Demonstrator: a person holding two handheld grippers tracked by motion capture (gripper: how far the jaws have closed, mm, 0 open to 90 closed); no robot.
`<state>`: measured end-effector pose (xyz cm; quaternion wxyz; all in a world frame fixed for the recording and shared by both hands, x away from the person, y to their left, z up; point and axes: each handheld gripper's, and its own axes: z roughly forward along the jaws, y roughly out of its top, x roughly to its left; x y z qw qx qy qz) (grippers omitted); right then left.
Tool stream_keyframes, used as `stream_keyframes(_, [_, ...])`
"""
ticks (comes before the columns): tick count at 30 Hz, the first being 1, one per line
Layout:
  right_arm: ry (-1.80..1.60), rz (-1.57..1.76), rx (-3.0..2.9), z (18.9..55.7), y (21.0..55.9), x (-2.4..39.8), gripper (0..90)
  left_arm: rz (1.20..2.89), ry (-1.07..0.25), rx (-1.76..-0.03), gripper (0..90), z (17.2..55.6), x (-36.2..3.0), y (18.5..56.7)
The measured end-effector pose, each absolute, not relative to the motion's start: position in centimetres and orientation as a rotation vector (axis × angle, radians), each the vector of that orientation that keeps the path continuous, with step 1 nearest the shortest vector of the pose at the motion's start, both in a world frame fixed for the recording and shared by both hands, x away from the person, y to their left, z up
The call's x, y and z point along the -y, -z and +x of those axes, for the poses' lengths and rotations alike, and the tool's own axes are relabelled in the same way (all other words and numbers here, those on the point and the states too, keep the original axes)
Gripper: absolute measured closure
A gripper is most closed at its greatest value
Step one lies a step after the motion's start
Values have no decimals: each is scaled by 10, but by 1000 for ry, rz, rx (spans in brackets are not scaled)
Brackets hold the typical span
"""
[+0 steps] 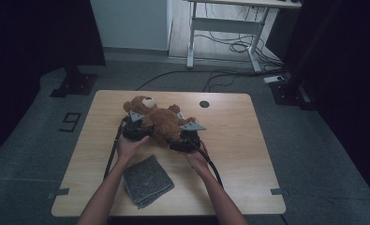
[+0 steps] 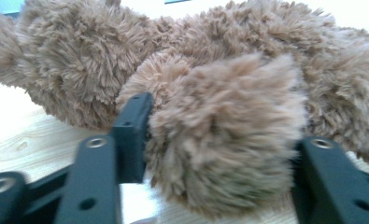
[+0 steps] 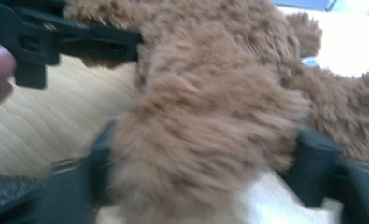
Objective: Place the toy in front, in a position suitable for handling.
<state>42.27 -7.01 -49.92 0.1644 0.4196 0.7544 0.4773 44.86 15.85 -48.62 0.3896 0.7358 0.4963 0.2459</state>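
A brown teddy bear [image 1: 160,120] lies on the wooden table [image 1: 248,154], its head toward the far left. My left gripper [image 1: 135,130] is at the bear's left side, near the head. In the left gripper view its jaws [image 2: 224,121] stand on either side of a furry limb [image 2: 229,140], and the pads press into the fur. My right gripper [image 1: 187,139] is at the bear's right side. In the right gripper view its jaws [image 3: 205,140] clasp another fluffy limb [image 3: 201,135], somewhat blurred, and the left gripper [image 3: 79,39] shows at the top left.
A folded grey cloth [image 1: 147,180] lies near the front edge between the person's forearms. A round hole [image 1: 204,103] sits in the tabletop at the back. On the floor beyond are a white desk frame [image 1: 222,28] and cables [image 1: 229,77].
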Motion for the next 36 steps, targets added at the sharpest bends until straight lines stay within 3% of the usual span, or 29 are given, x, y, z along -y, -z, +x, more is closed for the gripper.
stream_keyframes(1, [-1315, 1172, -2141, 424, 498, 69, 449, 1866, -625, -1259, 544, 449, -160, 485])
stream_keyframes(7, [-1296, 1175, -2164, 429, 499, 76, 581, 1832, -616, -1239, 673, 448, -165, 481])
stream_keyframes(19, [-1313, 1184, -2080, 430, 491, 91, 642, 1790, -670, -1144, 724, 436, -159, 460])
stream_keyframes(36, [-1384, 1099, -1883, 405, 427, 149, 650, 1724, -649, -910, 730, 390, -133, 401])
